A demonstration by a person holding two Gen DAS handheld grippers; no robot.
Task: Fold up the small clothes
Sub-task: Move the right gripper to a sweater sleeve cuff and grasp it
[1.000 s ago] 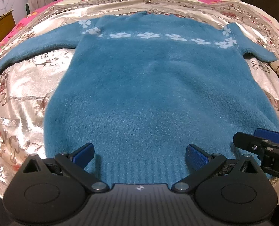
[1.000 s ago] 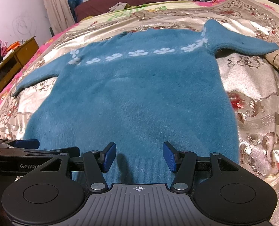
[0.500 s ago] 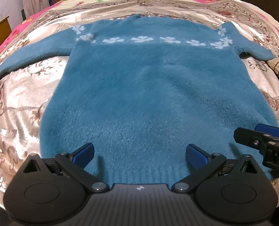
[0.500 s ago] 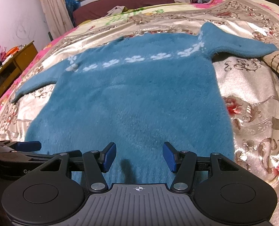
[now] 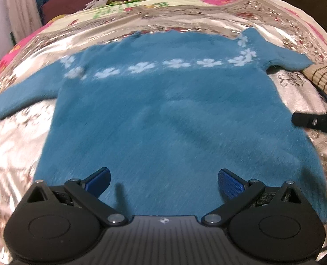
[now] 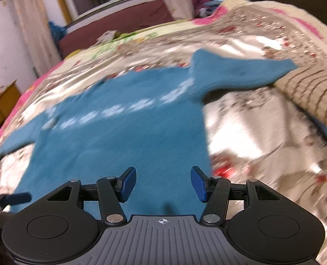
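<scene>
Item: blue sweater (image 5: pixel 163 114) — fuzzy knit with a band of white flowers (image 5: pixel 141 67) across the chest. It lies spread flat, face up, on the patterned bedspread (image 5: pixel 285 88), hem toward the cameras, both sleeves out to the sides. The right sleeve (image 6: pixel 240 70) reaches toward a tan striped cloth (image 6: pixel 313 90) at the bed's edge and appears to touch it.

Left gripper (image 5: pixel 163 182): jaws spread wide, nothing between the blue pads, hovering over the hem area.

Right gripper (image 6: pixel 163 184): jaws likewise apart and empty, near the garment's right side edge. Its view is motion-blurred, so contact with the fabric cannot be told.

Progress: no fold is visible — body smooth, sleeves unfolded, hem not lifted. By judgement the task stands at its start: the sweater is laid out ready. Left to do, probably: bring the sleeves in, then fold the body over.
</scene>
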